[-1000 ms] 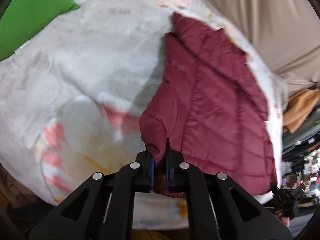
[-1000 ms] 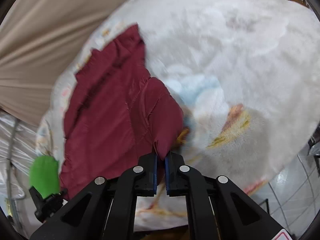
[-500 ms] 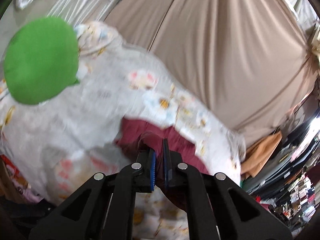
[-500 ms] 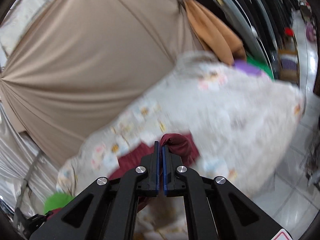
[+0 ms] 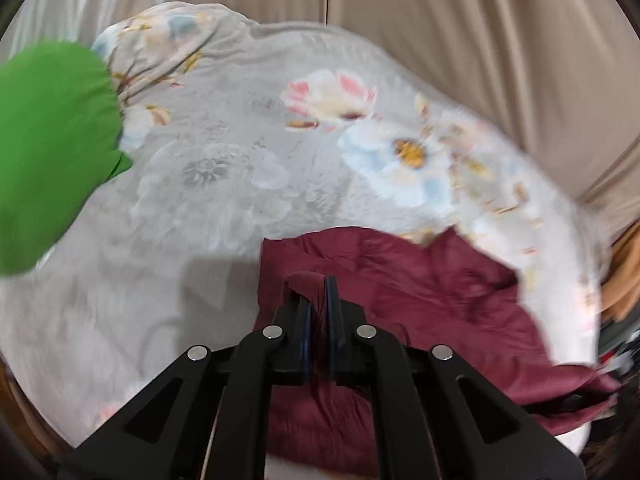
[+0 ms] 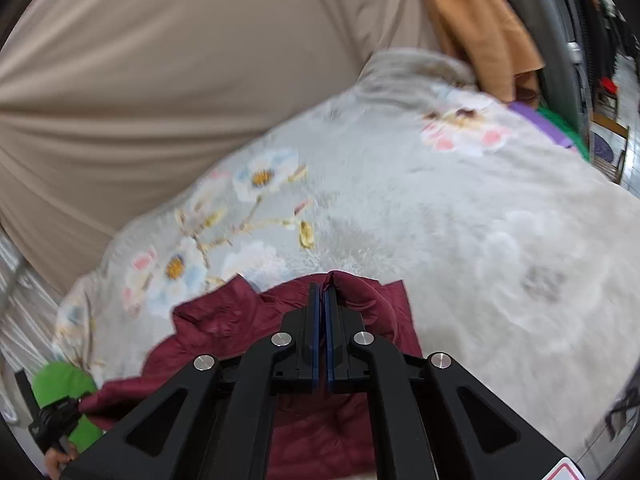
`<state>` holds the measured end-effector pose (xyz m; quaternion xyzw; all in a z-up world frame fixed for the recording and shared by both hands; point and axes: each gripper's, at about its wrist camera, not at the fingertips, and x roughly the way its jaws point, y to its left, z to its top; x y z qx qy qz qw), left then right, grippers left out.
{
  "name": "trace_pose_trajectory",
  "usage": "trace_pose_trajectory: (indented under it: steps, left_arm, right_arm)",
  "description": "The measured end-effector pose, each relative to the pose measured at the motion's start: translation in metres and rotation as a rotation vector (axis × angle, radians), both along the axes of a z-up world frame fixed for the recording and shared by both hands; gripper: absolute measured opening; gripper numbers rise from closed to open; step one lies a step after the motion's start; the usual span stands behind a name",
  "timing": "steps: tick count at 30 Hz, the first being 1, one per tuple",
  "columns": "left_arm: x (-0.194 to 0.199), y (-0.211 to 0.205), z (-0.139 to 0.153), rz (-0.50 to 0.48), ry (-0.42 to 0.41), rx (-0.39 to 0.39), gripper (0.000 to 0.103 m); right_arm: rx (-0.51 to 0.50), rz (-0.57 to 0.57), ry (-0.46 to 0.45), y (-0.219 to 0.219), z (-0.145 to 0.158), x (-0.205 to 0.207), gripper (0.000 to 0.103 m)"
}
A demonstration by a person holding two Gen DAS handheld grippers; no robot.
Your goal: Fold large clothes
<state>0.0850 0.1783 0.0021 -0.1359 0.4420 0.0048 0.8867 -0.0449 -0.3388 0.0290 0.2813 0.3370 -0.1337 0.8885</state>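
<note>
A maroon quilted jacket (image 5: 440,296) lies on a grey floral blanket (image 5: 224,184). My left gripper (image 5: 318,280) is shut on a fold of the jacket's edge, which pokes up between the blue pads. In the right wrist view the same maroon jacket (image 6: 224,320) is bunched under my right gripper (image 6: 321,286), which is shut on another pinch of its fabric. The left gripper (image 6: 56,420) also shows at the lower left of that view, holding the jacket's far corner. Much of the jacket is hidden behind the gripper bodies.
A green cushion (image 5: 48,152) rests on the blanket's left side. Beige drapery (image 5: 480,48) hangs behind the bed. An orange garment (image 6: 484,28) and purple and green cloth (image 6: 548,124) lie at the blanket's far right, with tiled floor (image 6: 628,152) beyond.
Both grippers lifted the jacket's near edge and carried it forward over the rest, so the spread jacket now looks doubled and bunched. Both views swung up toward the drapery, then tipped back down.
</note>
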Motion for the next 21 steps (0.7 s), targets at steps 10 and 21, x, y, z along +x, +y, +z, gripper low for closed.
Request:
trace_pose_trajectory:
  steps: [10, 21]
  left_arm:
    - [0.084, -0.035, -0.069, 0.030, 0.146, 0.143, 0.008]
    - [0.107, -0.034, -0.077, 0.055, 0.163, 0.078, 0.021]
  right_arm:
    - [0.011, 0.024, 0.156, -0.015, -0.075, 0.099, 0.002]
    - [0.061, -0.103, 0.021, -0.039, -0.060, 0.088, 0.020]
